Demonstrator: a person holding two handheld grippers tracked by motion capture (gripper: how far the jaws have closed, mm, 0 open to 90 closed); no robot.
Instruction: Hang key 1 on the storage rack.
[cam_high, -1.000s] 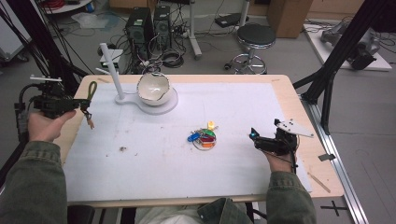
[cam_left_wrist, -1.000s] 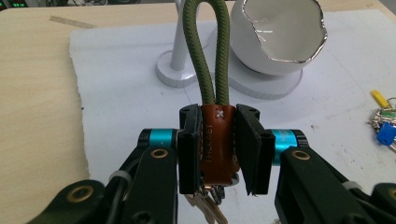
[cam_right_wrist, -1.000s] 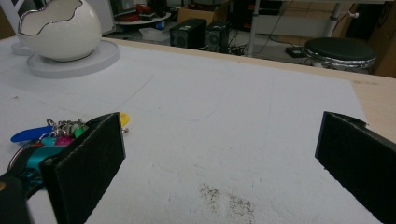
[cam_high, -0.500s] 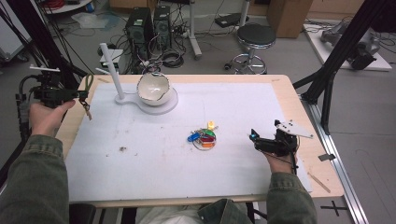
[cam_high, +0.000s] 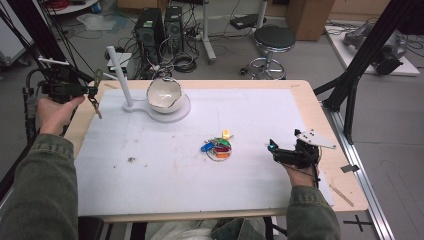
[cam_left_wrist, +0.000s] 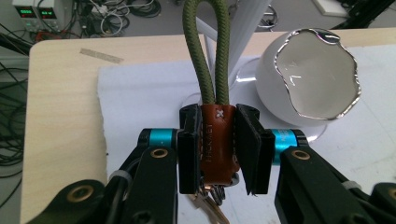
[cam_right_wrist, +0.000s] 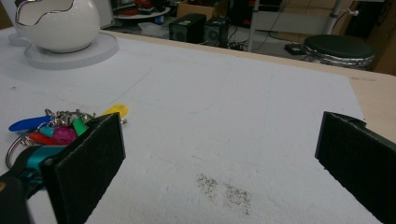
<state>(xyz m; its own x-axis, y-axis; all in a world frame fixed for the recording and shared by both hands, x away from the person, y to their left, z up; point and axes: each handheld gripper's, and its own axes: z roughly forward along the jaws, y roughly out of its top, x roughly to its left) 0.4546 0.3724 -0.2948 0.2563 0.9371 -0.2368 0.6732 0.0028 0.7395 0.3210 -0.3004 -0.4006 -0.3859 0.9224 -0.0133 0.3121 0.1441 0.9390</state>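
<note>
Since a second ago, the left gripper (cam_high: 82, 90) has lifted and drifted toward the table's far left corner, clenched on a brown leather key fob (cam_left_wrist: 217, 142) with a green cord loop (cam_left_wrist: 210, 51) and keys dangling below. Hanging that loop on the white post (cam_high: 120, 75) beside the egg-shaped bowl (cam_high: 163, 95) probably calls for a steady, level approach. Unmoved, the right gripper (cam_high: 280, 152) rests released near the colourful key bunch (cam_high: 218, 147).

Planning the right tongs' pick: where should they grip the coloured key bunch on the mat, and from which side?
Grip the ring's bare lower arc of the key bunch, coming from above. The bunch lies flat; the coloured tags fan upward and left, so that arc looks clearest.
</note>
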